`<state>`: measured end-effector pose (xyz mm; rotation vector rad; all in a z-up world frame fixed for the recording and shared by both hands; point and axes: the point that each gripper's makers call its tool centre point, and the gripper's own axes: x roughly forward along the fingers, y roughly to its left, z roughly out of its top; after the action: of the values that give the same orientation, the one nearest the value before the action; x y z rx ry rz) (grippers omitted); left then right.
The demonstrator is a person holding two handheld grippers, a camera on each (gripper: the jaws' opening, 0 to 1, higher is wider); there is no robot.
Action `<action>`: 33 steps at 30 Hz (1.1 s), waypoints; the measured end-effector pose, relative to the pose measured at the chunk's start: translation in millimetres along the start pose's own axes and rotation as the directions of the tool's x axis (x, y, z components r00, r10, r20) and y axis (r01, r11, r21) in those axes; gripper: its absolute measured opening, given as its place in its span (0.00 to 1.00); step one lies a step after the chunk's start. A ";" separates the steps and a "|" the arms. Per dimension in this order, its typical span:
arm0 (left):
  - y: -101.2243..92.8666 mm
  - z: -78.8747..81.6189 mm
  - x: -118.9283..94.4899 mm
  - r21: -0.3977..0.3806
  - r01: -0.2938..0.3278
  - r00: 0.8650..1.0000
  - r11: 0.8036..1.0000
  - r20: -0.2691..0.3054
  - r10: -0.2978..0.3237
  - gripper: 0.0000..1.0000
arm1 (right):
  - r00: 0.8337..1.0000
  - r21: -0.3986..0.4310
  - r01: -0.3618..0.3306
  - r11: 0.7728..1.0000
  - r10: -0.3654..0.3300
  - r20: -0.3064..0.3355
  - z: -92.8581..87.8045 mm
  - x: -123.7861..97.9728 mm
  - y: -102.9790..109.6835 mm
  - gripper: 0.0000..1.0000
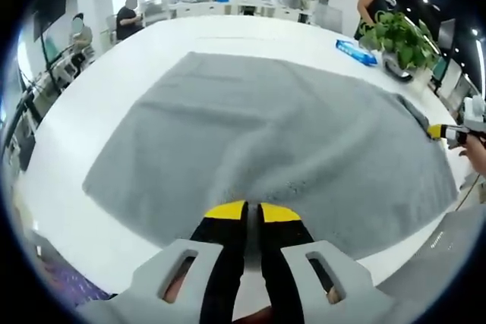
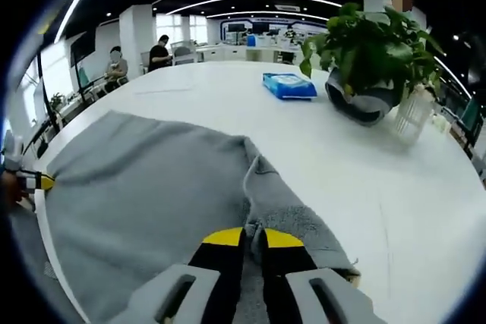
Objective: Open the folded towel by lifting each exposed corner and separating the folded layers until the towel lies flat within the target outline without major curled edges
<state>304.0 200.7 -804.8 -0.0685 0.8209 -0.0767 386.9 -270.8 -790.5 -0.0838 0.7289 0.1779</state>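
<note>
- In the left gripper view we see the grey towel (image 1: 258, 149) spread wide over the white table (image 1: 99, 104), its surface mostly smooth.
- Our left gripper (image 1: 251, 210) has its yellow-tipped jaws pressed together on the near edge of the towel, pinching the cloth.
- At the right side of that view our right gripper (image 1: 439, 132) sits at the towel's far corner, where the fabric bunches into a small dark fold.
- In the right gripper view, our right gripper (image 2: 253, 236) has its jaws clenched on a rumpled corner of the towel (image 2: 152, 195); a curled ridge of cloth runs up from the jaw tips.
- At the left edge of that view we see the left gripper (image 2: 38, 181) touching the towel's opposite edge.
- Beyond the towel, a blue packet (image 2: 289, 85) lies on the table (image 2: 357, 180), well apart from the cloth.
- A potted plant (image 2: 372, 55) stands near the packet, with a clear ribbed cup (image 2: 414, 115) just beside its pot.
- People (image 1: 127, 17) sit and stand at desks in the background.
</note>
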 end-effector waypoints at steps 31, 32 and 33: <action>-1.6 32.0 -1.6 -0.032 0.096 0.995 0.995 0.037 -0.095 0.23 | 0.996 0.085 0.077 0.993 -0.081 0.048 28.3 -8.6 -47.7 0.19; 1.9 35.8 -0.3 -0.028 0.096 0.995 0.995 0.044 -0.094 0.24 | 0.996 0.088 0.073 0.993 -0.077 0.050 26.7 -11.8 -44.5 0.22; 7.4 41.6 2.1 -0.025 0.094 0.995 0.995 0.047 -0.093 0.25 | 0.996 0.092 0.069 0.993 -0.074 0.053 25.8 -14.1 -42.1 0.23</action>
<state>336.2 209.2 -778.7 -0.1343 0.7734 -0.1516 401.5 -310.5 -761.3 -0.0193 0.6757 0.0783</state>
